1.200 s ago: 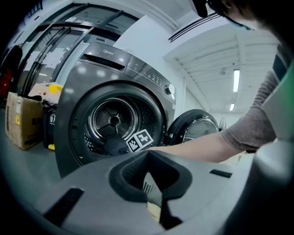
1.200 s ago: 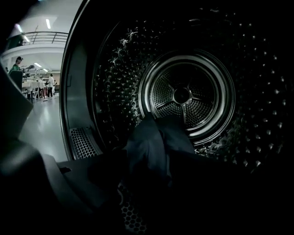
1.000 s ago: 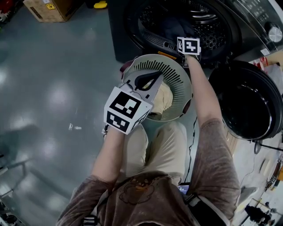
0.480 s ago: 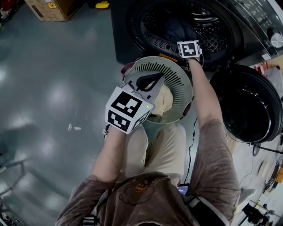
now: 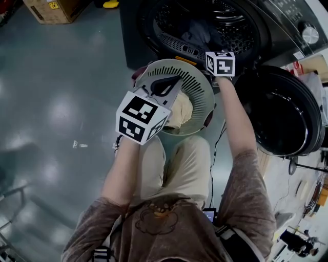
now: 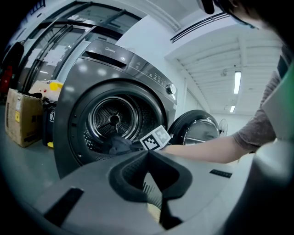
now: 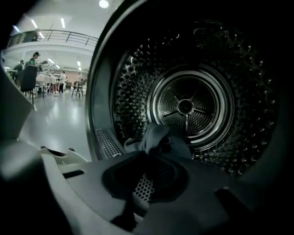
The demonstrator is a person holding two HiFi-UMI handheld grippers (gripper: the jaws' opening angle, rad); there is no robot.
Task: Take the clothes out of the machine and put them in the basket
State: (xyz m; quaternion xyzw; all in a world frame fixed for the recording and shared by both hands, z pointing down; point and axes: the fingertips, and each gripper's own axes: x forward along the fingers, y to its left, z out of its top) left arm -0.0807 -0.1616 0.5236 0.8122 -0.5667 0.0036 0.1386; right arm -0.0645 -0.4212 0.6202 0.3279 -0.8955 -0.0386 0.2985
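Note:
The grey front-loading machine (image 5: 154,36) stands open, and a dark blue garment (image 7: 158,140) lies at the mouth of its drum (image 7: 186,106). My right gripper (image 7: 148,155) is shut on a bunched fold of that garment; its jaws have just been closing on it. In the head view only its marker cube (image 5: 220,63) shows, at the drum's lip. My left gripper (image 5: 179,80) is shut on the wall of the round slotted basket (image 5: 202,89), held just in front of the machine. A cream cloth (image 5: 182,110) lies inside the basket.
The machine's round door (image 5: 284,115) hangs open to the right of the basket. A cardboard box (image 5: 48,9) sits on the grey floor at the far left. A cluttered bench edge (image 5: 307,199) runs along the right side. The person's knees are under the basket.
The right gripper has drawn back slightly from the drum toward the basket, with the dark garment now bunched at its tips. The left gripper and basket keep their place.

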